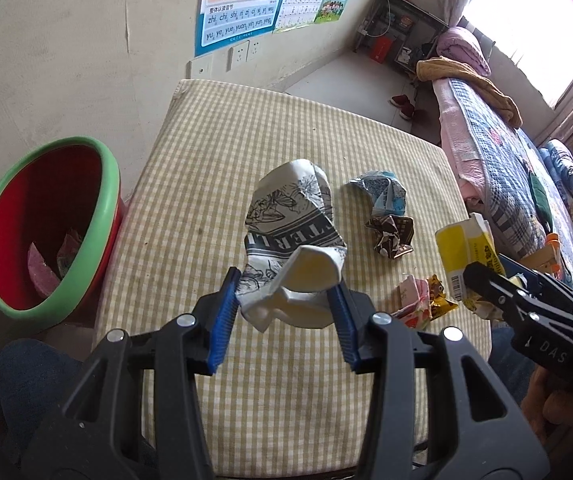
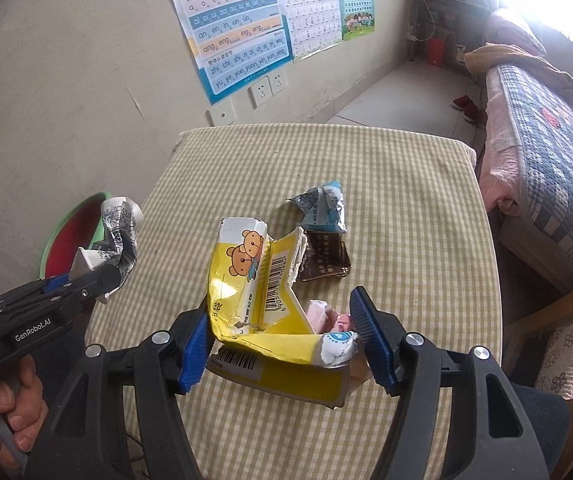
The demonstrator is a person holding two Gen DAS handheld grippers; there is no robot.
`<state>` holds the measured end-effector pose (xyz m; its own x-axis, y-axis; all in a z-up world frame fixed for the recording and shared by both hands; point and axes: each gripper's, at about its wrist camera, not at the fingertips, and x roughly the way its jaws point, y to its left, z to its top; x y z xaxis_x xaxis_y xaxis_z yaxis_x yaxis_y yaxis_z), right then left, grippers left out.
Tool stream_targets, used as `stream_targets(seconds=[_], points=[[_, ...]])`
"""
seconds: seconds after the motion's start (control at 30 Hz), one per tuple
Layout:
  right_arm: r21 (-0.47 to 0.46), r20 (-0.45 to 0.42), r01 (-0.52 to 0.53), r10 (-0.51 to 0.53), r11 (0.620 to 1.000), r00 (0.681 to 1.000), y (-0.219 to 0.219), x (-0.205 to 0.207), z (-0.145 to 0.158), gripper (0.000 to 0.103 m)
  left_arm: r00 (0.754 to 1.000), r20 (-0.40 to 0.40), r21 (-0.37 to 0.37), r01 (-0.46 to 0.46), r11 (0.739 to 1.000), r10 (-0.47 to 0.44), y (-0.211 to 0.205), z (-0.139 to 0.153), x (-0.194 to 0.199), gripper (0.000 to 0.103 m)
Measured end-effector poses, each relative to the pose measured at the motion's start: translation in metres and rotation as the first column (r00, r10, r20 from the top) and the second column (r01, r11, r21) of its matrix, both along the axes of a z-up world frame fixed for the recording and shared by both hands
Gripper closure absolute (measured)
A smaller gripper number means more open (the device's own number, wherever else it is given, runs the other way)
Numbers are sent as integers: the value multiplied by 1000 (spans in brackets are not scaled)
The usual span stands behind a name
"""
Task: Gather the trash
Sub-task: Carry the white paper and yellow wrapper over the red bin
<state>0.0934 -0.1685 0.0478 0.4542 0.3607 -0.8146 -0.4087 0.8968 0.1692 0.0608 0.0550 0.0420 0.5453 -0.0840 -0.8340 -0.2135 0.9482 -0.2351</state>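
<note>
A crumpled black-and-white printed paper wrapper (image 1: 292, 240) is being pinched between the blue pads of the left gripper (image 1: 284, 308), whose fingers are drawn in against its white lower end; the wrapper is being held up above the checked tablecloth (image 1: 214, 168). In the right wrist view the same wrapper (image 2: 120, 236) is being carried in front of the red bin with a green rim (image 2: 86, 216), which is standing just beside the table's left edge. Some scraps are lying in the bin's bottom (image 1: 52, 264).

The torn yellow carton (image 2: 262, 292), printed with a bear and barcodes, is being squeezed between the half-closed fingers of the right gripper (image 2: 282, 344), with both pads pressed against its sides, near the table's front edge.

Farther out on the cloth, a blue crumpled wrapper (image 2: 322, 208) and a brown wrapper (image 2: 326, 260) are lying touching each other, and pink wrappers (image 1: 410, 300) are lying beside the carton.
</note>
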Motion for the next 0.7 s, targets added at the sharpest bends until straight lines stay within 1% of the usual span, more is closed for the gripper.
stream_targets(seconds=[0.37,0.7], points=[[-21,25,-91,92,996,995,51,-6,11,40,995,28,-13,-94,995,95,47,9,-24,61],[-39,31,-180,181,983,983,101,-9,11,40,985,25,-34,-169,985,170,86,3,-42,61]])
